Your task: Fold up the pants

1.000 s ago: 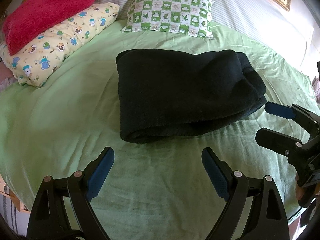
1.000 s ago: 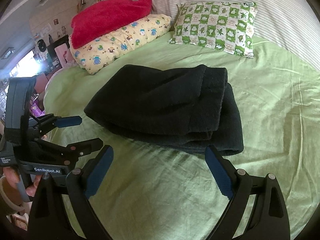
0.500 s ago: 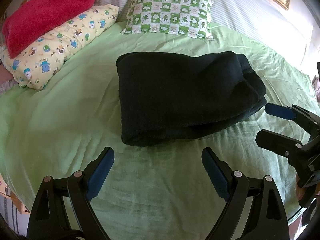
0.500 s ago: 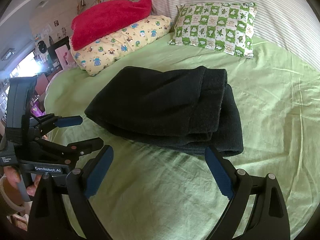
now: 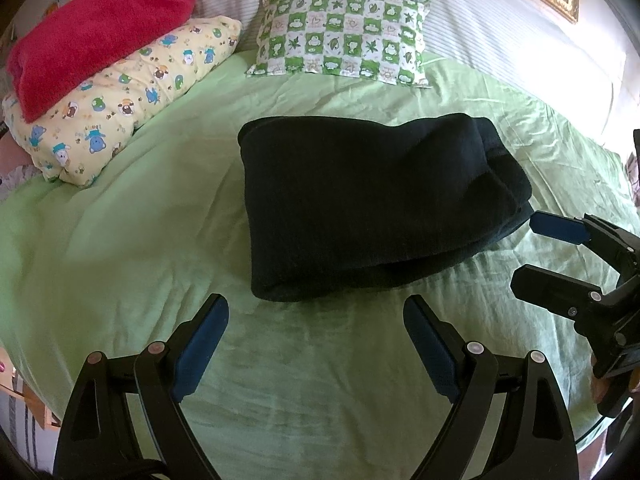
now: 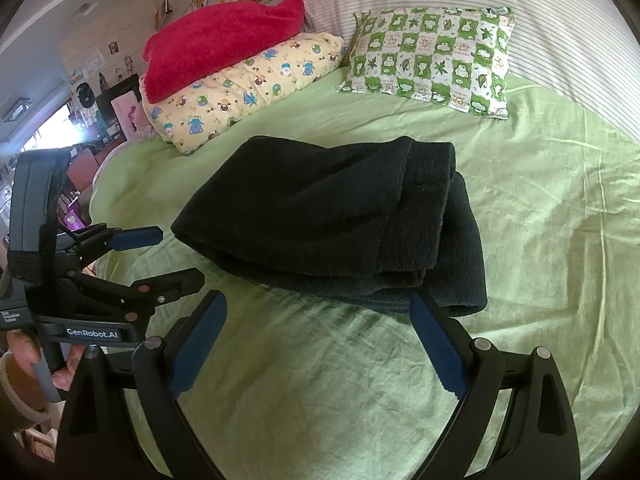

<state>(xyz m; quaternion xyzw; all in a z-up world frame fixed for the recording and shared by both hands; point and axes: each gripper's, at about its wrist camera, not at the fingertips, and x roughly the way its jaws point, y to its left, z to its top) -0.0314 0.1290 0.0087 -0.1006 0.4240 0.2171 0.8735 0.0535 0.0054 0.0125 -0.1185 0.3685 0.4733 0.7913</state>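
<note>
Dark folded pants [image 5: 372, 208] lie in a thick rectangular stack in the middle of the green bedsheet [image 5: 120, 248]. My left gripper [image 5: 316, 312] hovers just short of their near edge, open, with nothing between its blue pads. My right gripper [image 5: 528, 248] stands open at the stack's right end, not touching it. In the right wrist view the pants [image 6: 332, 220] show stacked layers at their right end. The right gripper [image 6: 318, 308] is open just in front of them. The left gripper [image 6: 178, 256] is open beside their left corner, held by a hand [image 6: 24, 356].
A yellow cartoon-print pillow [image 5: 120, 92] with a red towel [image 5: 92, 36] on it lies at the back left. A green checked pillow [image 5: 344, 36] leans on striped bedding [image 5: 500, 28] at the back. The bed's edge drops off at the left, with room furniture [image 6: 100, 112] beyond.
Nothing has moved apart from a slight drift of the left wrist view. The pants lie as before and both grippers stay open.
</note>
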